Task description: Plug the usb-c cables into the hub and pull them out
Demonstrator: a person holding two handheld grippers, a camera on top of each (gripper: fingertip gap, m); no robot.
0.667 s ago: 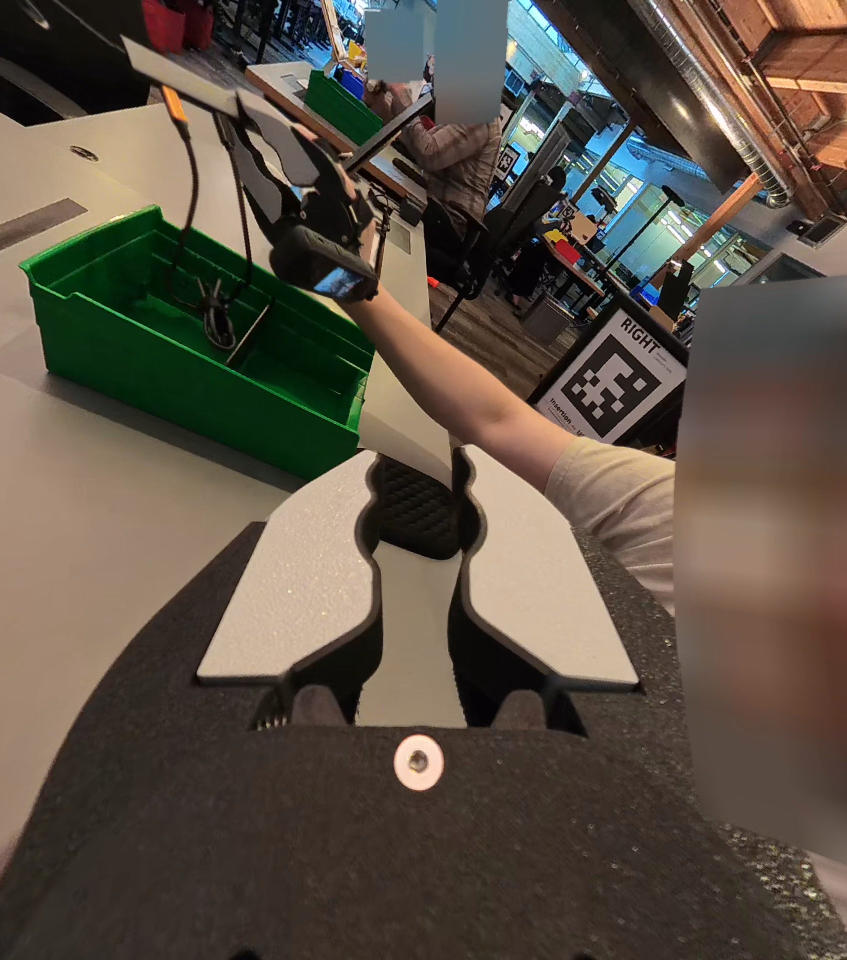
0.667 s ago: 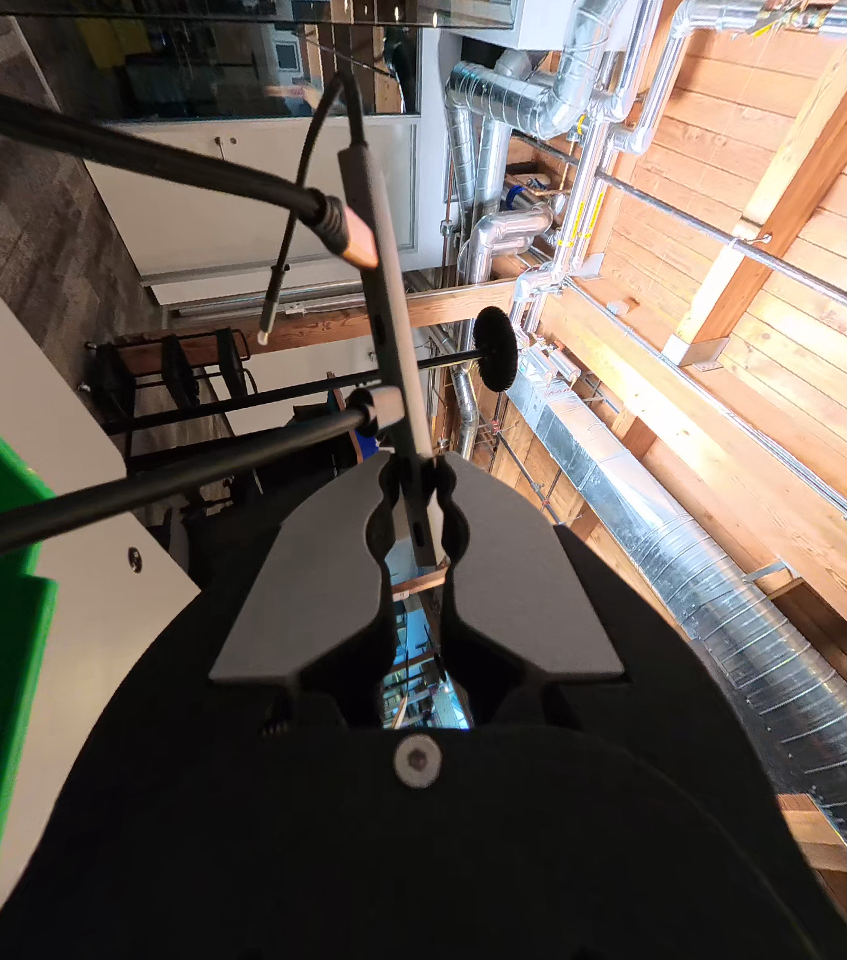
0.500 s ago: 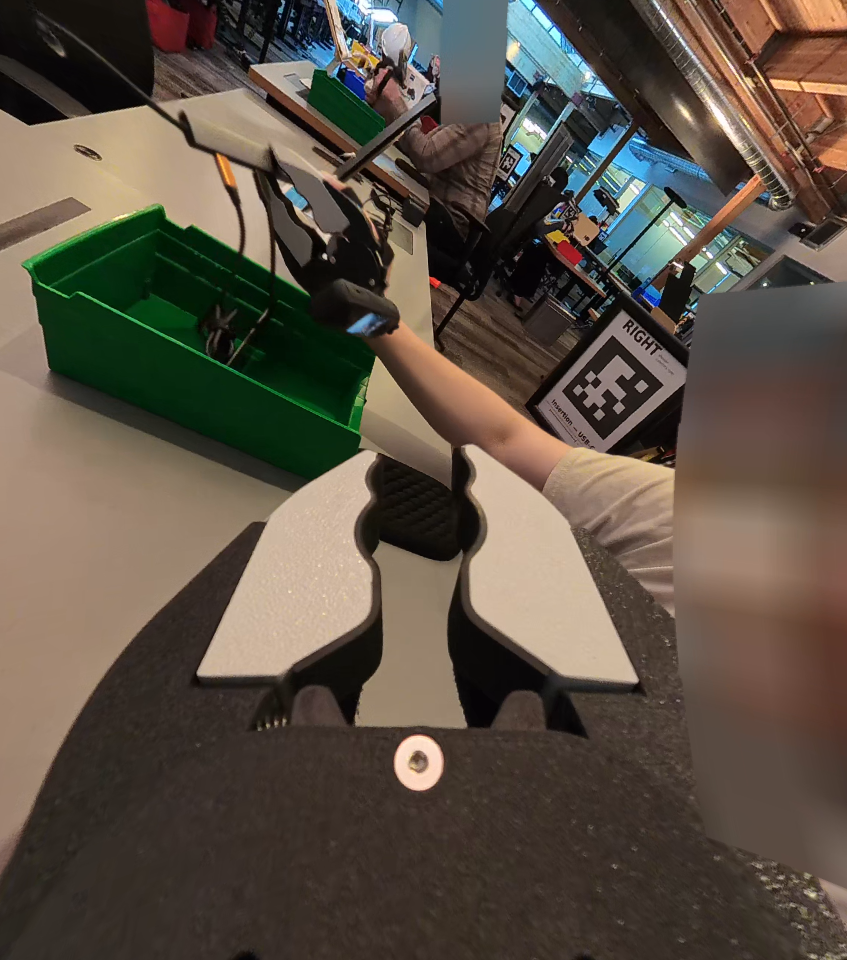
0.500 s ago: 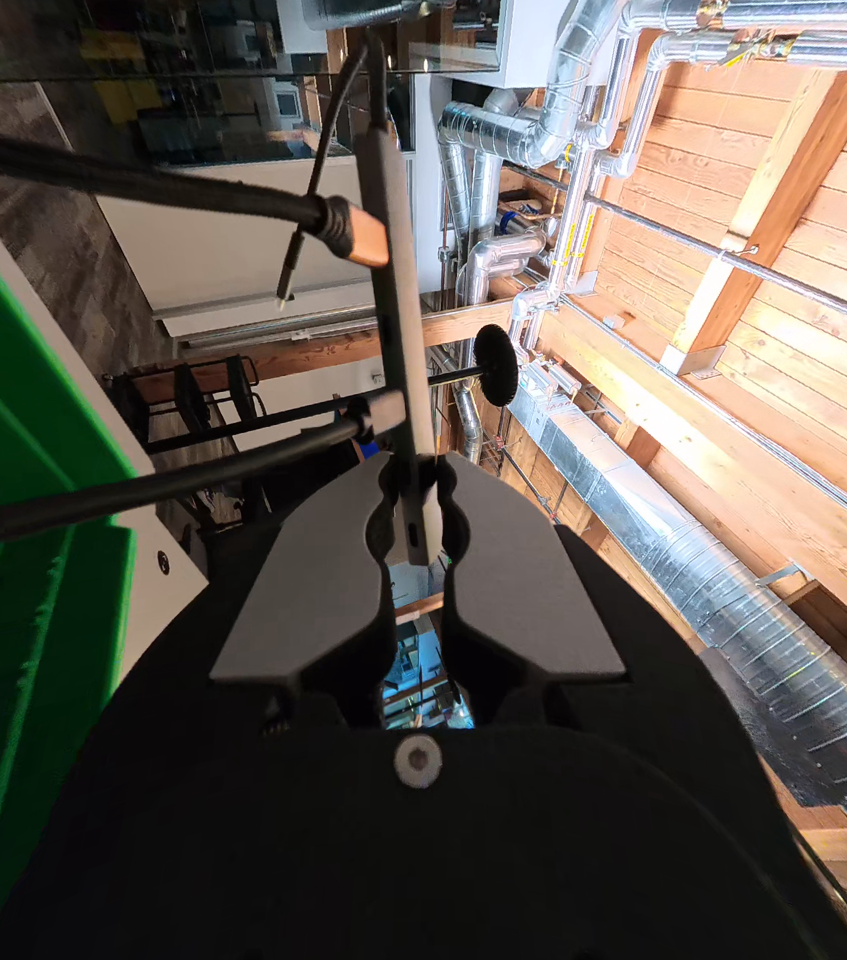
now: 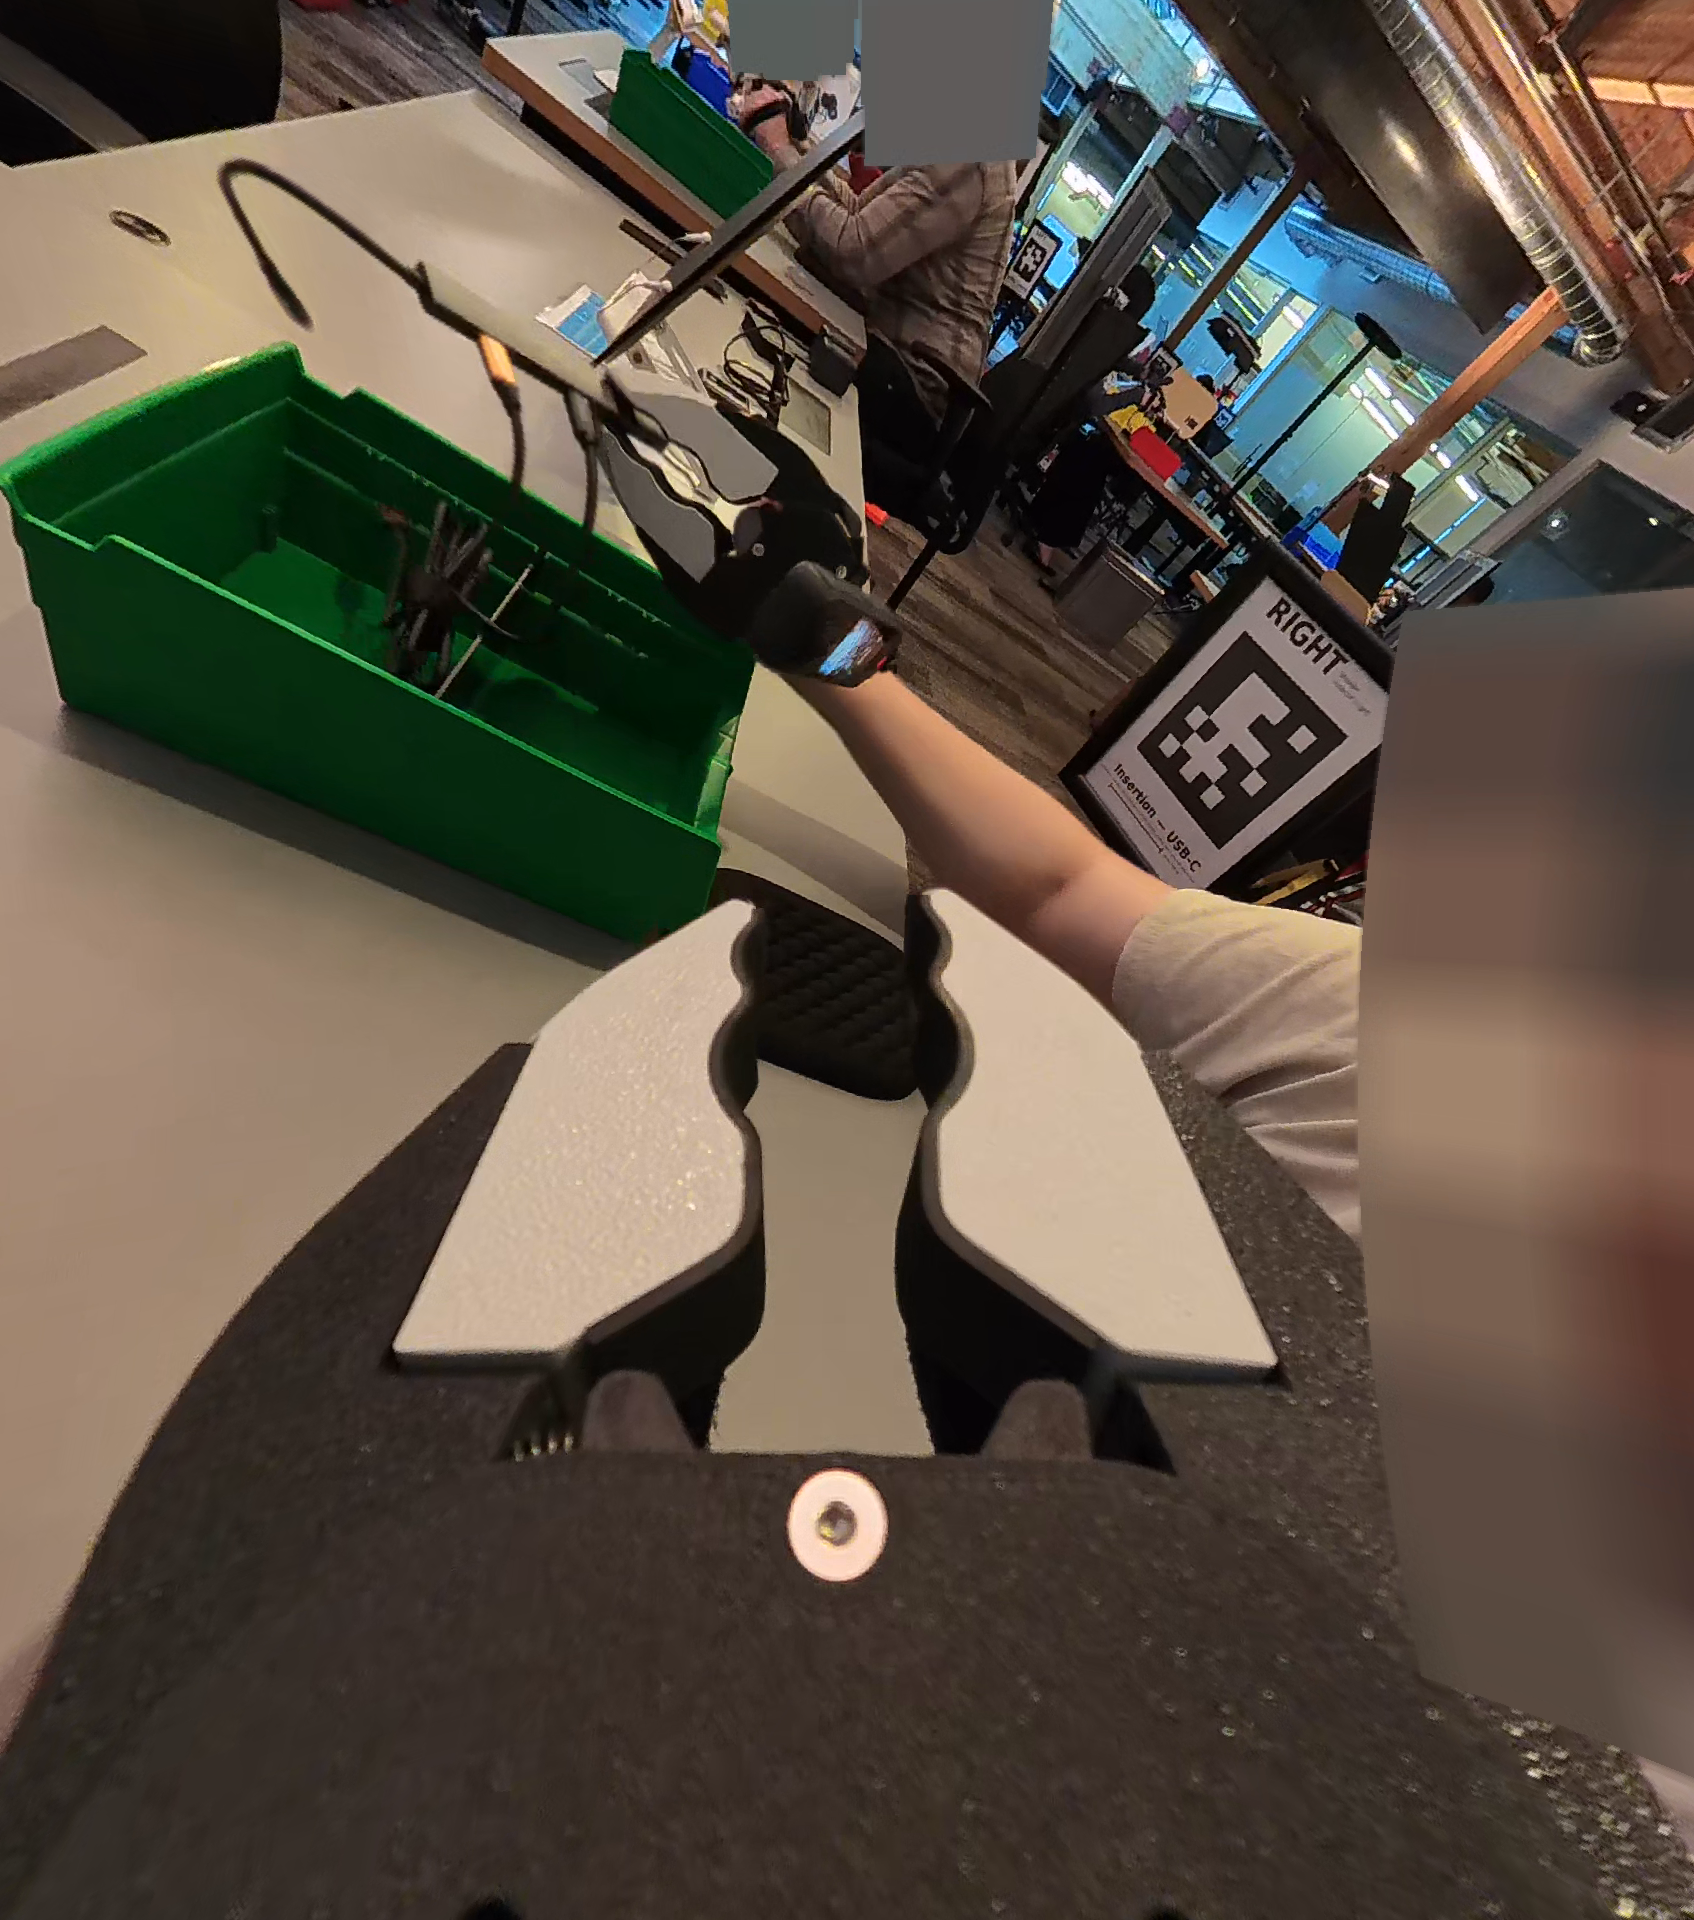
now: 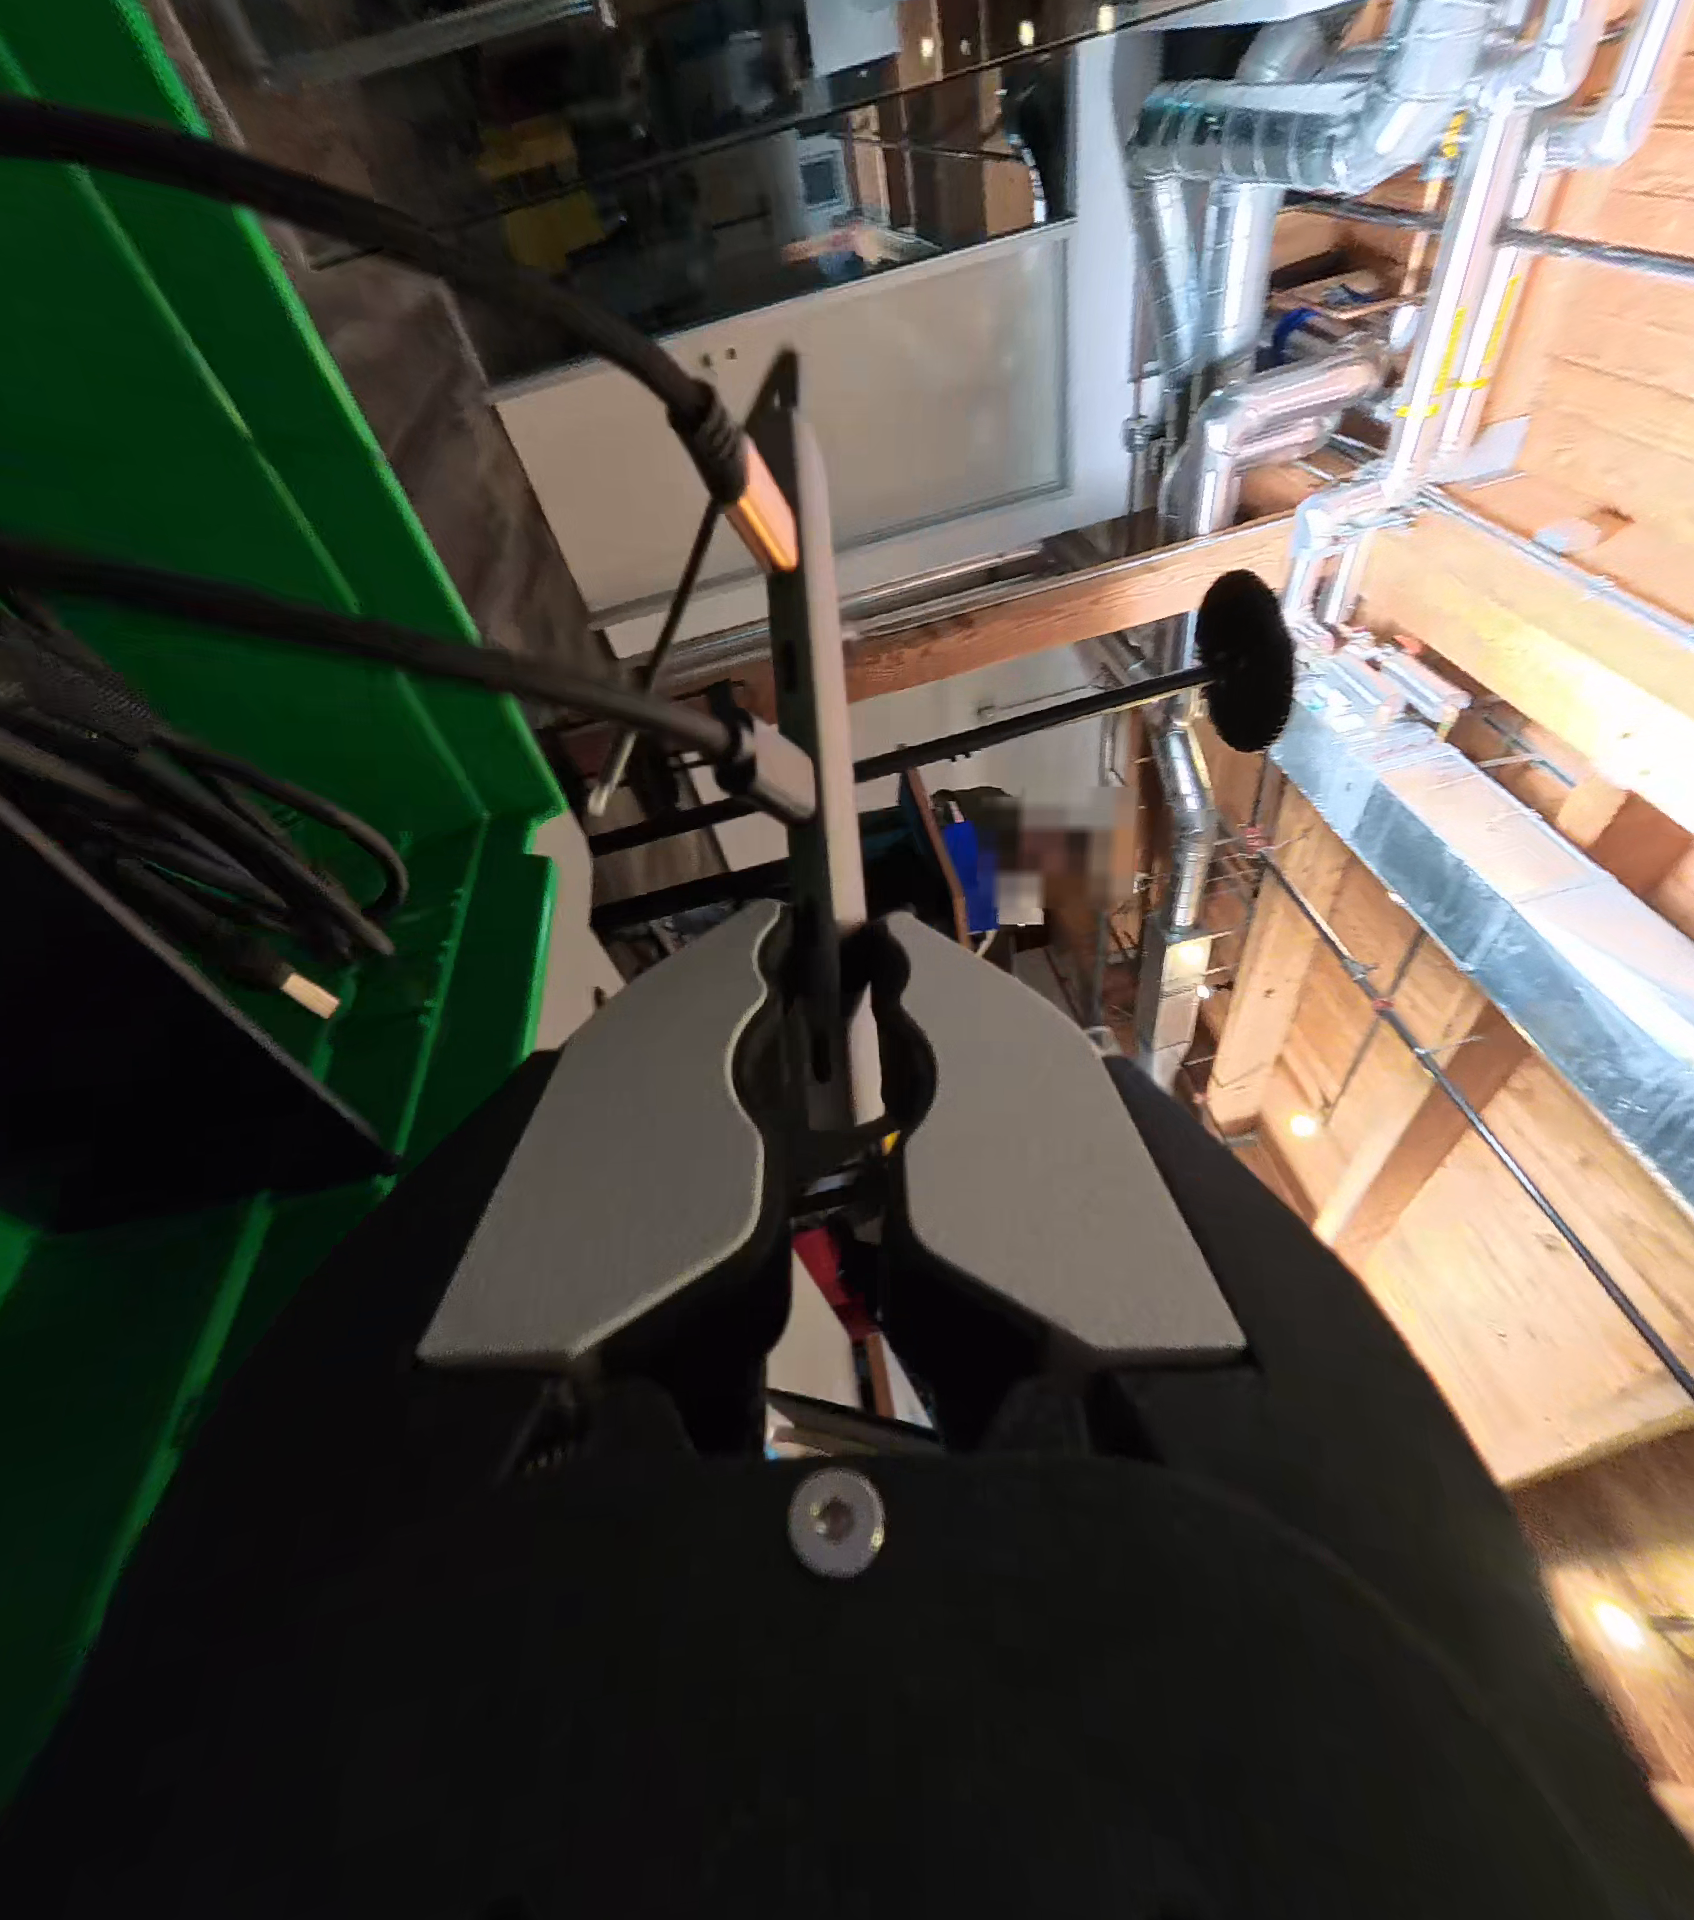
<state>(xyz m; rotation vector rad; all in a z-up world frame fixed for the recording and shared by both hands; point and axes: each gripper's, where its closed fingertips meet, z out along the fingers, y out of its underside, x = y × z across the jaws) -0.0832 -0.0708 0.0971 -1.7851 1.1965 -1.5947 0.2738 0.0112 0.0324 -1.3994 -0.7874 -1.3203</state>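
— Above the green plastic bin (image 5: pixel 375 717), what has the right gripper (image 6: pixel 827 961) got?

— Its two grey-faced fingers (image 6: pixel 635 1132) are pinched nearly together on the end of a slim grey slab-shaped hub (image 6: pixel 812 748), which sticks straight out from the tips. Only the hub's thickness keeps them apart.

— And the cables?

— Two black cables stay plugged into the hub's left edge: one with a copper-coloured plug (image 6: pixel 760 520) near the far end, one with a silver plug (image 6: pixel 770 769) nearer the fingers. Both trail down into the bin, where a tangle of black cable (image 5: pixel 438 603) lies on its floor. The hub's own short black lead (image 5: pixel 266 229) curls free off its far end.

— Where is all that seen from the other side?

— The left wrist view shows the right gripper (image 5: pixel 604 416) held in the air over the bin's near-right part, on an outstretched bare arm (image 5: pixel 936 790).

— The left gripper (image 5: pixel 832 925)?

— Its fingers (image 5: pixel 614 1143) stand a moderate gap apart, holding nothing, over the pale grey table (image 5: pixel 95 1039), just short of the bin.
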